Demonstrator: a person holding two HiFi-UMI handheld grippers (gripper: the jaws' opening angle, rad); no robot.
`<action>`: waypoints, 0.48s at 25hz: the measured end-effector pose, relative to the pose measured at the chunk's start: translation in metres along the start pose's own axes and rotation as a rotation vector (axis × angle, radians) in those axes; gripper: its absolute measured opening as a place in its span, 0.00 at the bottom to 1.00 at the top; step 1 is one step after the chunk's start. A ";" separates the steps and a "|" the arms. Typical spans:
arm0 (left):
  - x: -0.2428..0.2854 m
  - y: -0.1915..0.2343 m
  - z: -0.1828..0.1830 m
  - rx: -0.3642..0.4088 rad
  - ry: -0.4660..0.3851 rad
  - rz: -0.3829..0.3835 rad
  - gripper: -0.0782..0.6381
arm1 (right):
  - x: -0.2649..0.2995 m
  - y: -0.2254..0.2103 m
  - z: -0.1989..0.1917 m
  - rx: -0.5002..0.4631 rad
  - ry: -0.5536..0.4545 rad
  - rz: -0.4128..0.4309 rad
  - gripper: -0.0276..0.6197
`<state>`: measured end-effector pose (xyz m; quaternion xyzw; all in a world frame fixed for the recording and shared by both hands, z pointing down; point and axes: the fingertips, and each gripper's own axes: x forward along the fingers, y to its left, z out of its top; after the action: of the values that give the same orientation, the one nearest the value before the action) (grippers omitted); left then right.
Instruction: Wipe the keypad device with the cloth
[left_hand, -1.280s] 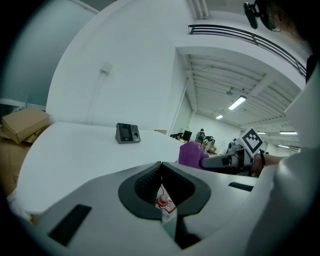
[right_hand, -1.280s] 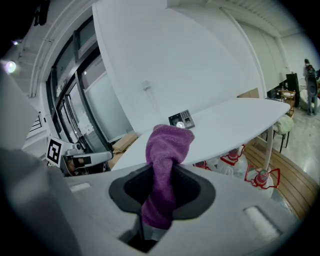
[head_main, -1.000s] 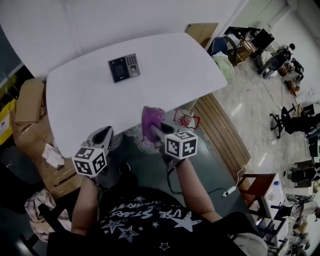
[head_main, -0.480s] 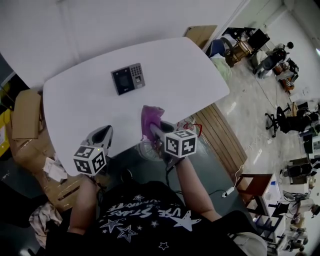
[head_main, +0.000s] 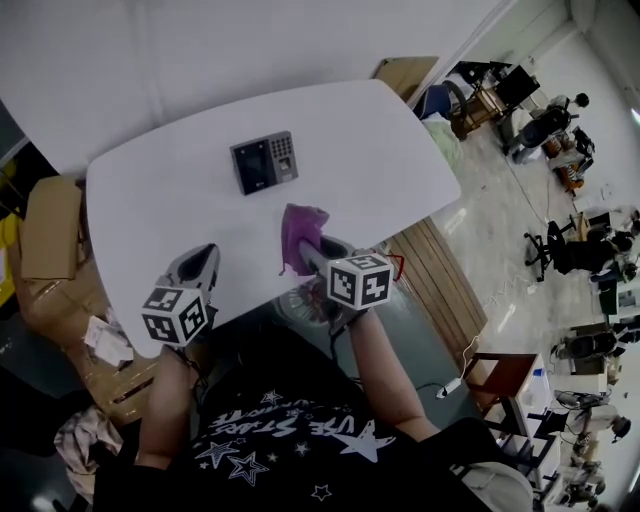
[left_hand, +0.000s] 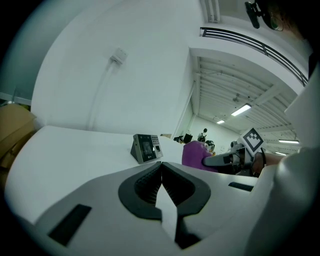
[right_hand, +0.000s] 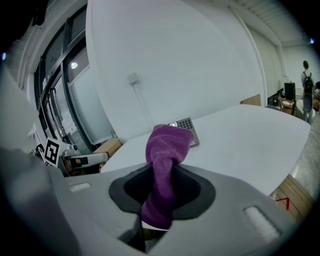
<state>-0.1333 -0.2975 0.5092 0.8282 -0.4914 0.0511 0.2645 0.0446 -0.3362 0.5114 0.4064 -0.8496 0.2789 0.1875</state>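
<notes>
While we held both tongs over the near edge of the worktop (head_main: 150, 200), the left tongs (left_hand: 161, 182) were pressed together with nothing between the pads. The right tongs (right_hand: 160, 189) were clamped on the purple cloth (right_hand: 167, 142), which stood up out of the jaws in a bunched fold. The keypad device (head_main: 265, 162) stood beyond them near the middle of the worktop, with its slanted face of screen and keys turned toward us. It was well apart from the cloth and not yet touched.

In our judgement, the step in hand was the approach. To do it well, we needed to carry the right tongs forward and lower them until only the free fold of cloth met the slanted face, with the hard jaw tips kept off the screen. Light strokes were advisable, because the device looked free-standing and could slide or tip back. The empty left tongs could steady its side if it shifted.

Nothing lay on the worktop between the cloth and the device. Cardboard boxes (head_main: 50, 225) stood on the floor to the left and wooden slats (head_main: 440, 270) lay to the right. Farther off were office chairs (head_main: 560, 245) and people (head_main: 578, 102). None of these obstructed the reach.
</notes>
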 end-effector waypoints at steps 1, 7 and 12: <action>-0.001 0.003 0.000 -0.001 -0.005 0.008 0.12 | 0.003 0.001 0.001 -0.004 0.003 0.005 0.19; -0.001 0.022 0.002 -0.040 -0.017 0.048 0.12 | 0.028 0.006 0.018 -0.028 0.012 0.043 0.19; 0.014 0.039 0.020 -0.049 -0.030 0.087 0.12 | 0.055 0.000 0.040 -0.055 0.022 0.084 0.19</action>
<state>-0.1623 -0.3328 0.5115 0.8001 -0.5318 0.0377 0.2748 0.0081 -0.3936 0.5107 0.3619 -0.8711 0.2678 0.1960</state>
